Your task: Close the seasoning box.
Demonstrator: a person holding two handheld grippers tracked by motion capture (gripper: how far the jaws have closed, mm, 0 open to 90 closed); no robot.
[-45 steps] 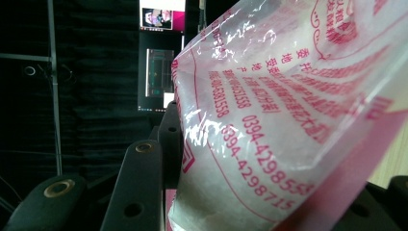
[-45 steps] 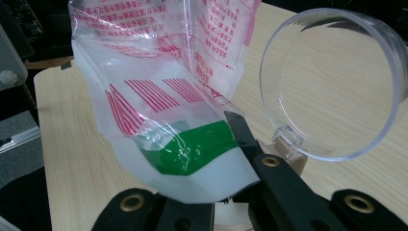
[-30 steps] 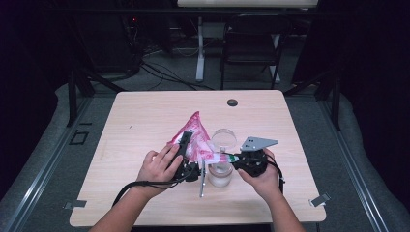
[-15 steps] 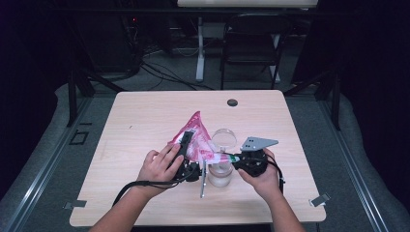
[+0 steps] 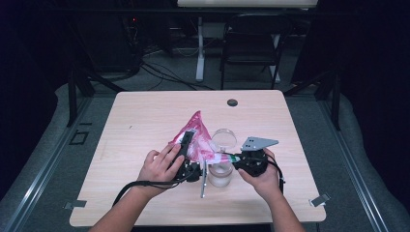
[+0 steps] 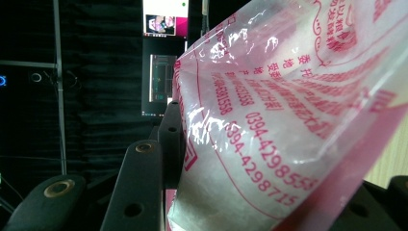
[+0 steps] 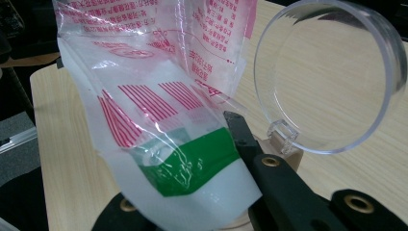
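Two tools (image 5: 186,145) (image 5: 232,158) clamped on a pink bag (image 5: 198,137), pale wooden table (image 5: 145,116), dark room.

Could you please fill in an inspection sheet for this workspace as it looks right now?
Surface: light wooden table, bare around the work.
Job's things: pink printed plastic bag of white grains, held up between both tongs; clear jar with hinged lid open.
Clutter: a spoon-like metal utensil beside the jar; dark round cap near the far edge.
Grippers: left tongs shut on the bag's side; right tongs shut on its lower corner.
Cables: one trails from the left tongs.
Surroundings: dark room, folding chair.
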